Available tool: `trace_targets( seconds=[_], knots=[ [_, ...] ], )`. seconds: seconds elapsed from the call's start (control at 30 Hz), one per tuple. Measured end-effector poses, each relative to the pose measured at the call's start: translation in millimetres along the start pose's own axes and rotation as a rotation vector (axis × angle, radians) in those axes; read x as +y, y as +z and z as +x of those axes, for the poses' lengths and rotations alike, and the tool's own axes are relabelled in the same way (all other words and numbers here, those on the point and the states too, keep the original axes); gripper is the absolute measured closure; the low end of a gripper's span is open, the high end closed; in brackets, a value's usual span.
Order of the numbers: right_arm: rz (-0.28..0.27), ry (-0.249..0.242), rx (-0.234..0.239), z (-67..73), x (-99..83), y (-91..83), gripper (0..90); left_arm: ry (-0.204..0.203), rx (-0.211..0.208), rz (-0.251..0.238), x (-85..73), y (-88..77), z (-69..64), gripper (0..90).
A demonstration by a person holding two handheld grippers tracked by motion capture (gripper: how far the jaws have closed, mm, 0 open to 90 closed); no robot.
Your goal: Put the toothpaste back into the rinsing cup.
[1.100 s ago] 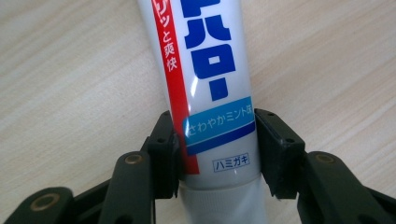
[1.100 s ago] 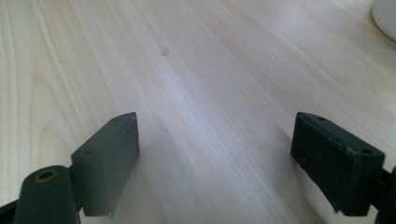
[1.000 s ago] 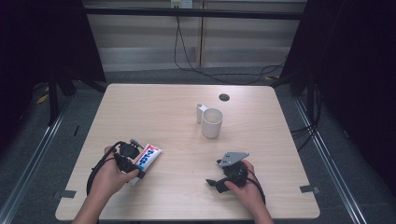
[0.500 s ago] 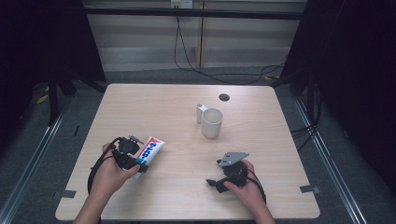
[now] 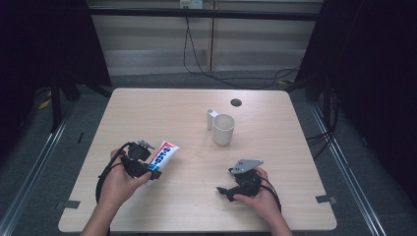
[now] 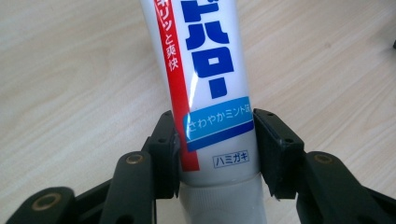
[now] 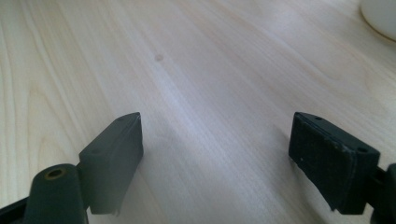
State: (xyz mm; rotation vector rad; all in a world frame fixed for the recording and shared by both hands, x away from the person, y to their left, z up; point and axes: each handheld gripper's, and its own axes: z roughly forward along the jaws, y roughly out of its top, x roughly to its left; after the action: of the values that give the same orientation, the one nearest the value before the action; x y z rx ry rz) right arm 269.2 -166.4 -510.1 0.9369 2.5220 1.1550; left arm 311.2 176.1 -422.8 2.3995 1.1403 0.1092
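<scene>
The desk (image 5: pixel 147 113) is a pale wood top with little on it. Ahead of the right tool, up the desk, stands a cream mug (image 5: pixel 223 129), with a small white upright piece (image 5: pixel 210 119) touching its far-left side and a dark round hole (image 5: pixel 236 102) beyond.

The left tool (image 5: pixel 153 173) is clenched on a toothpaste tube (image 5: pixel 163 156), white with a red stripe and blue lettering. In the left gripper view the two black jaws press on either side of the tube (image 6: pixel 210 93) just above its shoulder, and the body runs away from the tool, out ahead of it. Compared with a second ago, the tube's far end now stands steeper and clear of the wood, and the tool has drawn in slightly. I take that to mean the pick-up is done and the tube is ready to be carried, quite possibly toward the mug, which lies well off to that tool's right and ahead.

The right tool (image 5: pixel 223 191) rests low at the near edge, jaws spread wide over bare wood with nothing between them.
</scene>
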Motion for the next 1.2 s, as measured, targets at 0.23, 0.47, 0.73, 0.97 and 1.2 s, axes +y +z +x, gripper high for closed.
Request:
trace_targets(
  seconds=[0.23,0.47,0.73,0.97,1.2],
  knots=[
    [-0.151,0.154,0.083,-1.6,12.6,-2.9,17.5,0.025,-0.022,-0.064,12.8,-6.7,-14.2,55.3],
    [-0.209,0.250,0.135,-2.9,37.1,-2.5,17.5,0.065,-0.046,-0.085,22.4,-3.7,-29.7,55.2],
    [-0.235,0.323,0.178,-6.8,53.9,-1.0,17.6,0.088,-0.045,-0.103,28.1,-2.2,-38.5,55.2],
    [-0.261,0.392,0.240,-11.6,55.8,3.6,20.5,0.113,-0.049,-0.099,31.3,-1.0,-44.2,55.2],
    [-0.296,0.449,0.325,-9.7,59.0,10.2,21.1,0.137,-0.073,-0.098,35.6,7.6,-55.2,55.4]
  ],
)
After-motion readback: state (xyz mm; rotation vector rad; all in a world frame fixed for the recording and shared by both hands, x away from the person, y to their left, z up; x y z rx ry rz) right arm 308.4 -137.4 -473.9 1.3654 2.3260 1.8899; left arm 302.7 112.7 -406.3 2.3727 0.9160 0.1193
